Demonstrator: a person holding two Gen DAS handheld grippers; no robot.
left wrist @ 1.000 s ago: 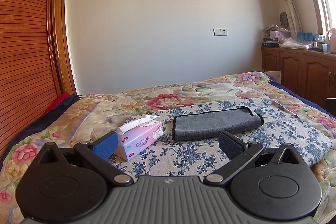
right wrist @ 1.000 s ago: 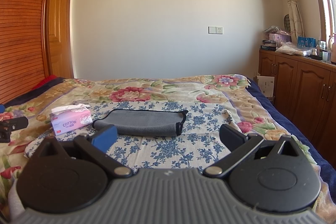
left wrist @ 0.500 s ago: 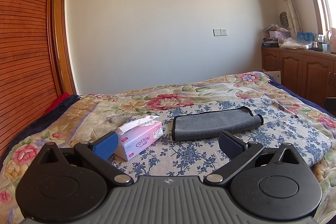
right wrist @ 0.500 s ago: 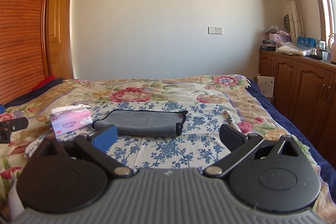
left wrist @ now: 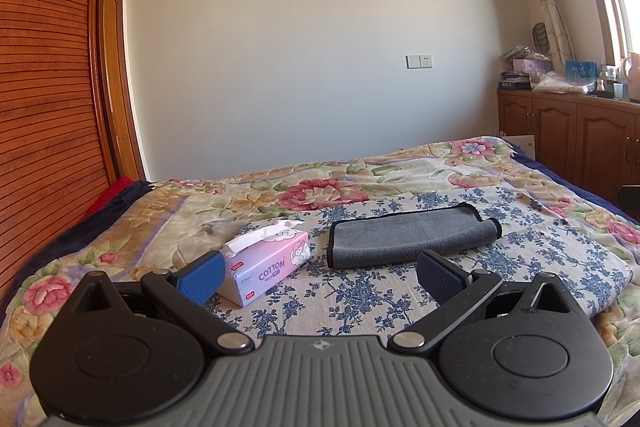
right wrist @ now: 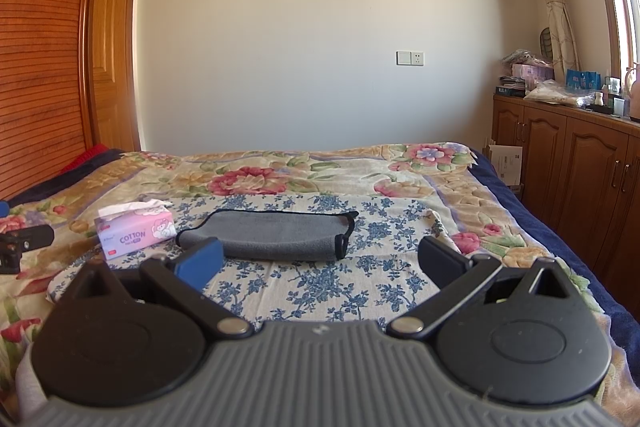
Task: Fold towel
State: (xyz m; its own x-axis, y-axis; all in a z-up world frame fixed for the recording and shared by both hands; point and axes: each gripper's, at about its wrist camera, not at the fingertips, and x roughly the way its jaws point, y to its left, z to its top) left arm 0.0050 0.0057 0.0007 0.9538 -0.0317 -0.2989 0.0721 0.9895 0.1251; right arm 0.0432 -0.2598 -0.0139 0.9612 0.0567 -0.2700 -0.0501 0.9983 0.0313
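A grey towel with a black hem [left wrist: 408, 235] lies folded into a long strip on a blue-flowered cloth [left wrist: 360, 291] on the bed. It also shows in the right wrist view [right wrist: 276, 235]. My left gripper [left wrist: 320, 277] is open and empty, held short of the towel. My right gripper [right wrist: 320, 261] is open and empty too, just before the towel's near edge. Neither touches the towel.
A pink tissue box [left wrist: 266, 263] stands left of the towel, close to my left gripper's left finger; it also shows in the right wrist view [right wrist: 136, 233]. The floral bedspread [left wrist: 320, 187] stretches to the far wall. Wooden cabinets [right wrist: 580, 167] stand right, a wooden wardrobe [left wrist: 44, 107] left.
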